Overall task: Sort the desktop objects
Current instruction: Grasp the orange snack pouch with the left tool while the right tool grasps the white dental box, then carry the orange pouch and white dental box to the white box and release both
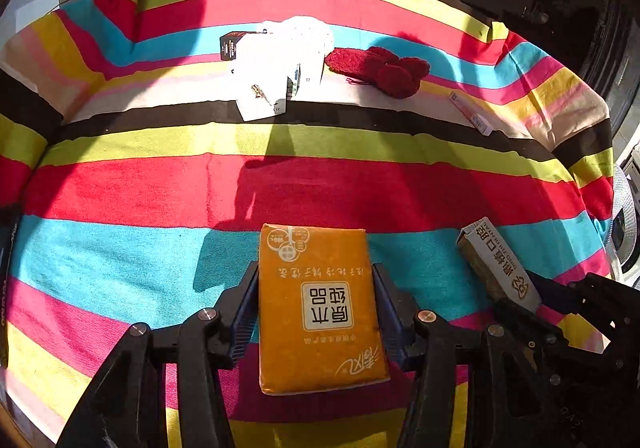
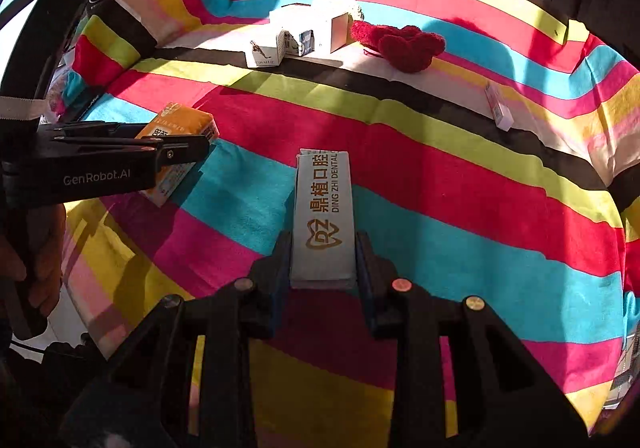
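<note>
One orange tissue pack (image 1: 320, 308) sits between the left tool's fingers, and one grey dental box (image 2: 323, 219) between the right tool's. Far ahead: three or so small white cartons (image 2: 296, 33) clustered, one red knitted item (image 2: 400, 41), one slim white box (image 2: 498, 105) off right.

Orange tissue pack (image 1: 320, 308), grey dental box (image 2: 323, 219)

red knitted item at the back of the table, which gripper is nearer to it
Right, by a small margin. The red knitted item lies far ahead of both. The right gripper, holding the dental box, sits on its side; the left gripper, holding the orange tissue pack, is further left.
</note>
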`<control>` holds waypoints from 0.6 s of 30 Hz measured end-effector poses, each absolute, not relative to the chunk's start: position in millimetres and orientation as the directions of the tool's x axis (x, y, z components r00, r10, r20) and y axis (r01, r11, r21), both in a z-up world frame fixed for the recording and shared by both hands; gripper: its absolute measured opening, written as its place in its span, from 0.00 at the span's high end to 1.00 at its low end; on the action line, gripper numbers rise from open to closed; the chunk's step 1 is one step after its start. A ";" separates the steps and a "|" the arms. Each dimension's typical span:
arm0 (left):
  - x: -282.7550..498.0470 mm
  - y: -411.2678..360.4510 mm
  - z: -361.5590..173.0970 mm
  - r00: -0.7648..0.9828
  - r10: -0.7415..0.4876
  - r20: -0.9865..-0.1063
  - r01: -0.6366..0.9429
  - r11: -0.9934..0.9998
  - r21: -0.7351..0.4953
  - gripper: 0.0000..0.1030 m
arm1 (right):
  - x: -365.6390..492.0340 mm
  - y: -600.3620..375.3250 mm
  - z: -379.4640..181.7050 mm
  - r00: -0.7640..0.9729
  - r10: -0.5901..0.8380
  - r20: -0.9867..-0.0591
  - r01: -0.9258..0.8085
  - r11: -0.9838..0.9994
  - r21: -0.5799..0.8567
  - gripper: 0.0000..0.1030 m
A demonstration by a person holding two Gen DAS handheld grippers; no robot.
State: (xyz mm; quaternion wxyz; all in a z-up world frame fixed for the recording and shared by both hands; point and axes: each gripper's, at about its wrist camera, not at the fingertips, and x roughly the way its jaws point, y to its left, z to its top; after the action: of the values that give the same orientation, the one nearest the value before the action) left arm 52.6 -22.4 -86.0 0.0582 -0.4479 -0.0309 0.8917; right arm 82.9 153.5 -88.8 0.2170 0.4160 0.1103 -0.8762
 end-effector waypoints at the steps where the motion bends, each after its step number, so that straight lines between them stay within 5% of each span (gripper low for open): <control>1: 56.8 -14.8 -86.0 -0.589 0.139 -0.796 -0.099 -0.990 -0.101 0.48 | 91.0 161.6 -89.5 -0.565 -0.276 -0.777 0.455 -0.890 -0.015 0.67; 18: 112.2 120.8 -74.3 -0.514 0.290 -0.807 -0.492 -0.871 0.000 0.48 | 180.3 272.8 -85.5 -0.650 -0.127 -0.749 0.175 -0.984 0.015 0.67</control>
State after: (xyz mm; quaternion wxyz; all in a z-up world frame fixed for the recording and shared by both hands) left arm 112.2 120.8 -74.3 0.2267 -0.4380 0.1150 0.8623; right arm 180.3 272.8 -85.5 0.0833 0.4099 0.0291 -0.9078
